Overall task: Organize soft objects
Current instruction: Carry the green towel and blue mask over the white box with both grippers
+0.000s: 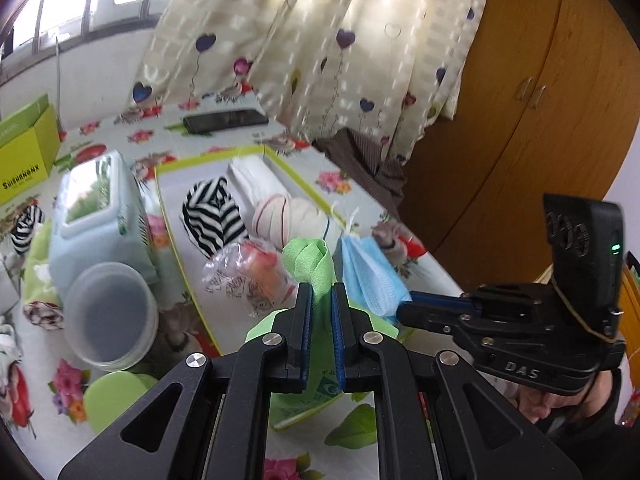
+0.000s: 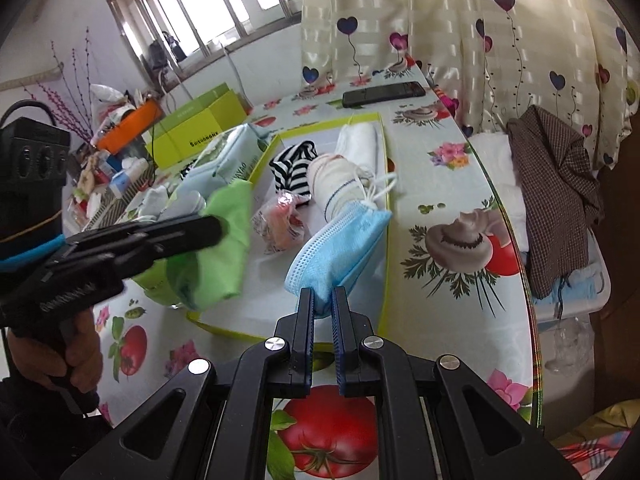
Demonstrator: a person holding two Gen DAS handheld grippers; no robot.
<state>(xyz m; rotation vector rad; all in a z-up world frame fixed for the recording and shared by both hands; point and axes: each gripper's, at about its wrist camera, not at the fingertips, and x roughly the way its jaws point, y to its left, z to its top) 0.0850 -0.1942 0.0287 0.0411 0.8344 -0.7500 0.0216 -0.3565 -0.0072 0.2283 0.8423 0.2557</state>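
Soft green cloth (image 1: 310,268) droops, pinched in my left gripper (image 1: 322,300); floppy blue mask (image 2: 340,244), light as paper, is pinched at its edge in my right gripper (image 2: 323,304).

I'm working in a lived-in home, likely a bedroom or sitting corner: a table under a glossy floral tablecloth (image 2: 452,216) printed with tomatoes fills my view. At twelve o'clock hangs a cream curtain (image 1: 320,40) dotted with hearts; at two o'clock stands a wooden wardrobe (image 1: 520,120) with small door handles. Toward ten o'clock a barred window (image 2: 224,4) lets in daylight, and a phone (image 2: 383,94) lies on the table.
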